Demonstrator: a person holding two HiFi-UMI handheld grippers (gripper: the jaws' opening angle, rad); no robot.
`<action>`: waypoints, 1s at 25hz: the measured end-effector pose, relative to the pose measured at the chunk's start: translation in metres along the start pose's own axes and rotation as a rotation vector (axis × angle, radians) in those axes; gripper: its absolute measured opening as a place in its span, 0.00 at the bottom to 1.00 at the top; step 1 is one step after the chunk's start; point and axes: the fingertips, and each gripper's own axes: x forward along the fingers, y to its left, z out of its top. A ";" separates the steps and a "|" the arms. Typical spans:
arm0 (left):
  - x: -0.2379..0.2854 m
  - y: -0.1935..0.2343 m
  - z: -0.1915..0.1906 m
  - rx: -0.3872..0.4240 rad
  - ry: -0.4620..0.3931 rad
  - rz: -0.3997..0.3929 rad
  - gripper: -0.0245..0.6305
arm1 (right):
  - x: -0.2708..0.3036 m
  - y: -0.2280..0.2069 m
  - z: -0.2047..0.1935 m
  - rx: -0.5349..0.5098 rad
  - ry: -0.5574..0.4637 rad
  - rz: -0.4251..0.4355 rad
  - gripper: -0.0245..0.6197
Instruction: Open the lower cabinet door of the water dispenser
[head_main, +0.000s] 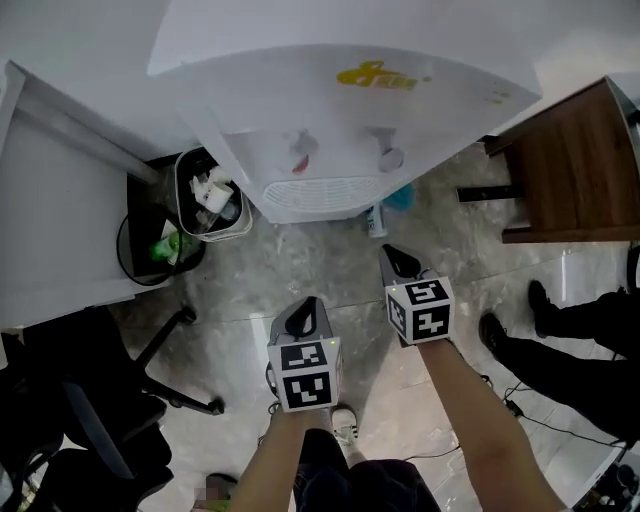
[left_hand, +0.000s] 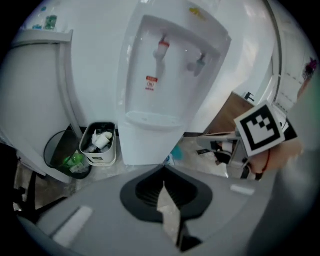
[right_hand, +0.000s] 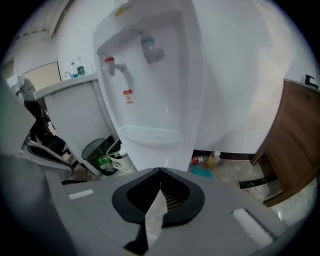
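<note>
The white water dispenser (head_main: 340, 110) stands ahead of me, with a red tap (head_main: 303, 150) and a grey tap (head_main: 388, 156) above a drip tray (head_main: 320, 190). Its lower front (left_hand: 145, 147) is a plain white panel below the tray, also in the right gripper view (right_hand: 162, 156); the tray hides it in the head view. My left gripper (head_main: 308, 305) and right gripper (head_main: 396, 256) hang side by side over the floor, short of the dispenser and touching nothing. Both point down toward its base. Each pair of jaws is shut and empty (left_hand: 164, 167) (right_hand: 160, 170).
A white bin (head_main: 212, 197) full of rubbish and a black round bin (head_main: 150, 250) stand left of the dispenser. Small bottles (head_main: 377, 218) and a teal cloth (head_main: 402, 197) lie at its right foot. A wooden cabinet (head_main: 575, 170) and a person's legs (head_main: 580, 340) are at right, an office chair (head_main: 100, 400) at left.
</note>
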 end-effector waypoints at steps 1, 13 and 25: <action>0.018 0.003 -0.004 -0.007 0.008 -0.011 0.05 | 0.019 -0.009 -0.005 -0.008 0.002 0.000 0.03; 0.106 0.020 -0.028 -0.029 0.036 -0.092 0.05 | 0.137 -0.061 0.001 -0.110 -0.021 0.065 0.49; 0.100 0.034 -0.039 -0.042 0.017 -0.069 0.05 | 0.126 -0.053 -0.011 -0.034 -0.024 0.012 0.45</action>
